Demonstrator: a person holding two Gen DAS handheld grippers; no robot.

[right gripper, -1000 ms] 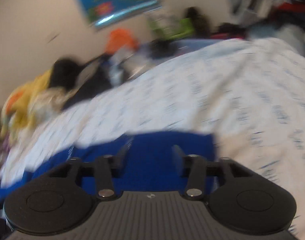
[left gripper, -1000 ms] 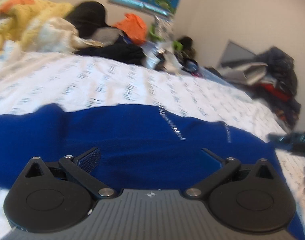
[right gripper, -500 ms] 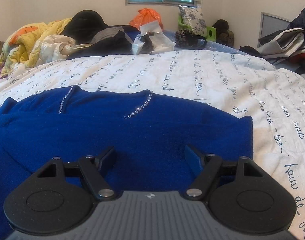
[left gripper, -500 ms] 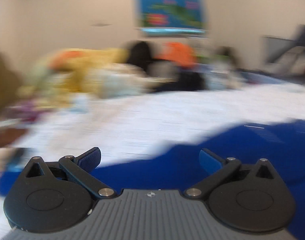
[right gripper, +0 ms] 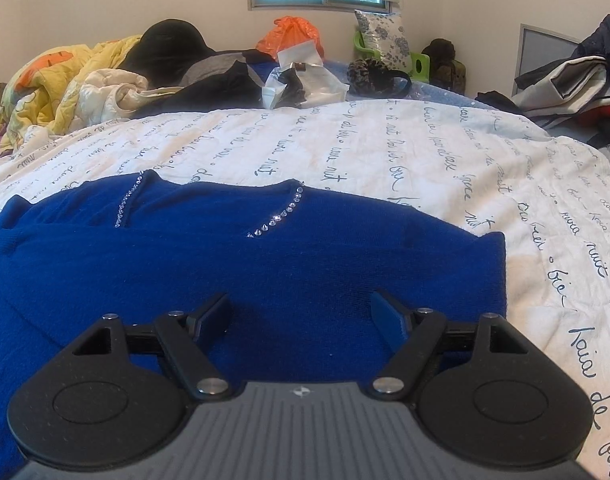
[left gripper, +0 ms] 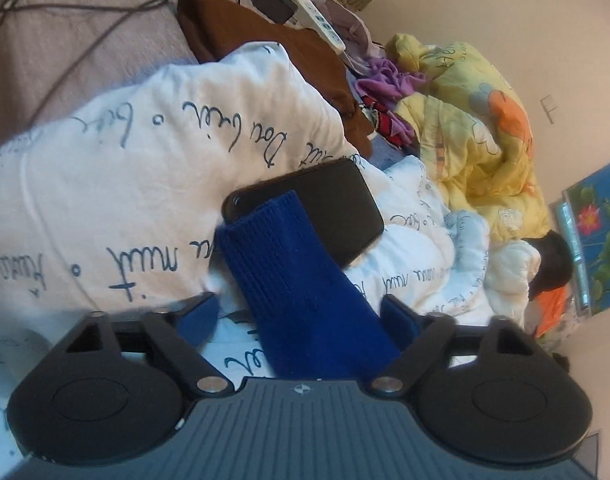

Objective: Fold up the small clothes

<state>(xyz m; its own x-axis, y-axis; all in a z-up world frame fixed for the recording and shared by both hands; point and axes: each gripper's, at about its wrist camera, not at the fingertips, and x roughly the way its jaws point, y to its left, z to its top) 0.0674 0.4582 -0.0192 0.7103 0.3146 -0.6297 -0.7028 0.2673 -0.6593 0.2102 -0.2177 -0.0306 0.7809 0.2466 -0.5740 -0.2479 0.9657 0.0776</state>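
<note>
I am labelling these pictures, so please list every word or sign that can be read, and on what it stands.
"nuit": cursive print on the white bedsheet.
"de": same bedsheet, nearer the camera.
"He...": on the yellow quilt; the rest is unreadable.
Pillow: same cursive, tilted, not surely readable.
Blue sweater: no text.

My left gripper (left gripper: 295, 316) and right gripper (right gripper: 301, 314) match: black round-lobed linkages, silver screws, ribbed grey housing, small centre logo, blue-padded fingers (right gripper: 389, 312).
</note>
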